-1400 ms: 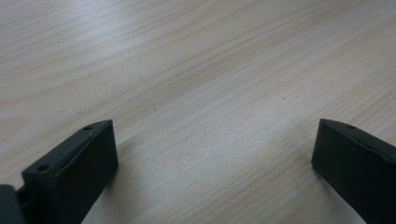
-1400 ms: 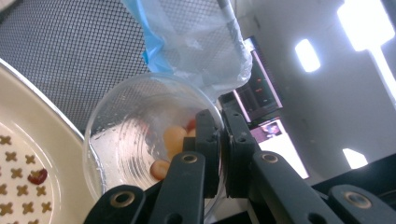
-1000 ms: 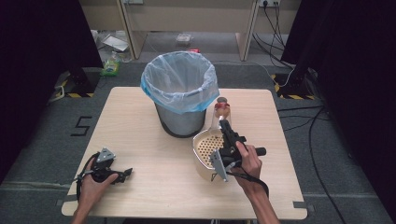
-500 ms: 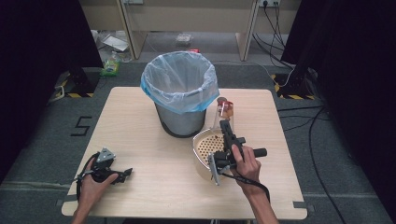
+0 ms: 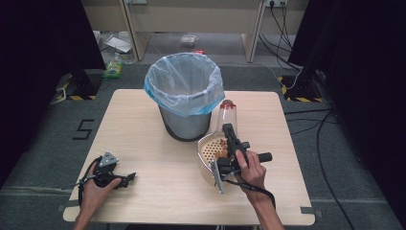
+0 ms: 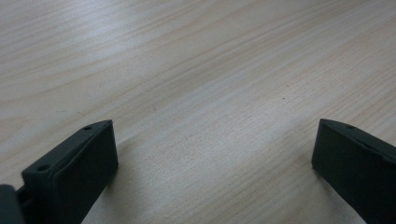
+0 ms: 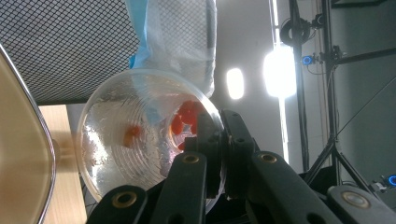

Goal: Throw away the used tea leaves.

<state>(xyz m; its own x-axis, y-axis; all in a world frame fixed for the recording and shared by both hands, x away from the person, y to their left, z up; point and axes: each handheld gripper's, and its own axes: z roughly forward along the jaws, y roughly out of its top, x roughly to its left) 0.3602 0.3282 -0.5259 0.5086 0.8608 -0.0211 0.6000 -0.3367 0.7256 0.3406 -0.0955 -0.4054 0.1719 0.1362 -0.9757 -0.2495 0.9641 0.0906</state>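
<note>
Right of the grey mesh bin lined with a pale blue plastic bag (image 5: 184,91), the right gripper (image 5: 231,139) is clenched on the rim of a clear plastic cup (image 5: 227,115) holding red-orange pieces. The cup lies tipped, its long axis running away from the person, base toward the table's far edge, above a cream perforated basket (image 5: 207,152). No writing is legible, though the floor (image 5: 84,129) bears what may be a "5". Since the earlier frames, the cup has swung leftward. The left gripper (image 5: 125,178) rests released on the light wooden table (image 5: 143,143).
</note>
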